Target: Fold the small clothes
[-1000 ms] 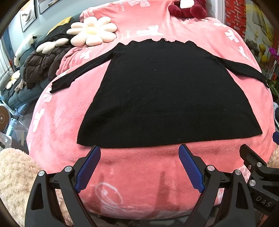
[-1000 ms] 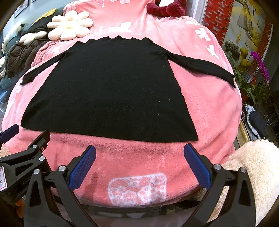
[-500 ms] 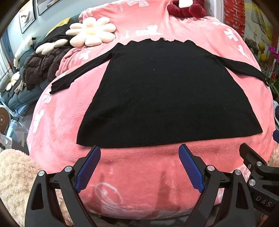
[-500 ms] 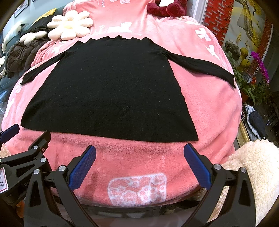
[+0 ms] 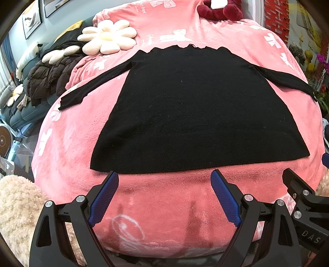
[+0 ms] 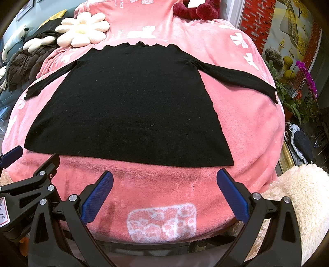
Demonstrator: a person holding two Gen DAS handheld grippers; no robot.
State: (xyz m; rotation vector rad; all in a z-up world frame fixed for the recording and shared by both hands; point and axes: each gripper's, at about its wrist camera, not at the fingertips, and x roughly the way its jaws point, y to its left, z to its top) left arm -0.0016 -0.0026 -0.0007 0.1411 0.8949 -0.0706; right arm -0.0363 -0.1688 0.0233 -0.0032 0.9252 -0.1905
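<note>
A black long-sleeved knit top (image 5: 195,111) lies flat on a pink fleece blanket (image 5: 164,207), hem toward me, both sleeves spread out to the sides. It also shows in the right wrist view (image 6: 127,106). My left gripper (image 5: 164,178) is open and empty, its blue pads just short of the hem near the left corner. My right gripper (image 6: 164,176) is open and empty, just short of the hem near the right corner. Part of each gripper shows at the edge of the other's view.
A cream flower cushion (image 5: 107,37) and a dark red plush toy (image 5: 220,10) lie at the far end of the blanket. A dark padded jacket (image 5: 47,78) is heaped at the left. Fluffy cream throws (image 6: 298,205) sit at the near corners. Potted flowers (image 6: 304,82) stand at the right.
Both grippers have stayed almost still; the left view has shifted very slightly. The top has not moved.
</note>
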